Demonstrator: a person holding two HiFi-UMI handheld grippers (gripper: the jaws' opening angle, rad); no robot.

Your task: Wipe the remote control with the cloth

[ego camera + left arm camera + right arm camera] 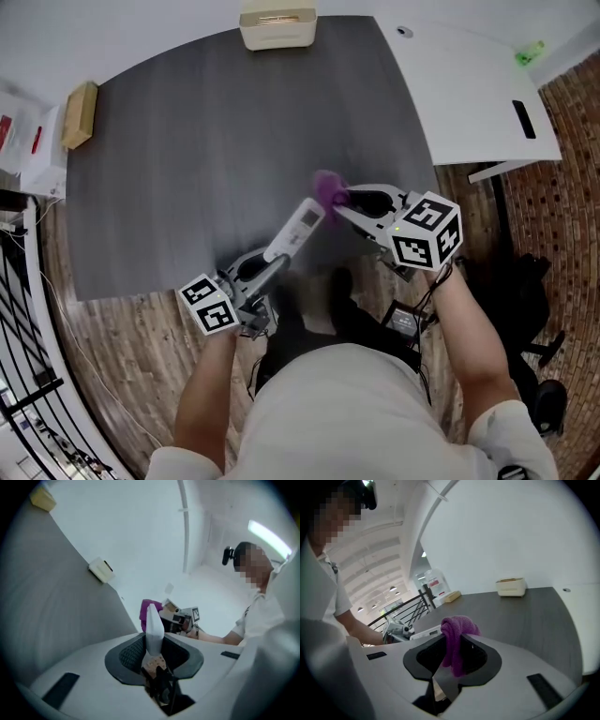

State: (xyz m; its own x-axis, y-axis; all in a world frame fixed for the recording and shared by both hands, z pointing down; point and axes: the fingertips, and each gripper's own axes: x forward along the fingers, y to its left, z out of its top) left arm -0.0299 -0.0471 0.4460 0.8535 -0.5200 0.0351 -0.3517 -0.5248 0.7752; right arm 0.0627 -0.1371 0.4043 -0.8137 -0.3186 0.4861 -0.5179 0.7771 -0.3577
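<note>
My left gripper is shut on the near end of a white remote control, which it holds lifted over the near edge of the dark grey table. In the left gripper view the remote control sticks up from the jaws, with the cloth behind its tip. My right gripper is shut on a purple cloth, which hangs bunched at the remote's far end. In the right gripper view the cloth drapes between the jaws and the remote control lies just behind it.
A cream box stands at the table's far edge and a tan block at its left edge. A white desk adjoins on the right. A black railing runs along the left, above the wooden floor.
</note>
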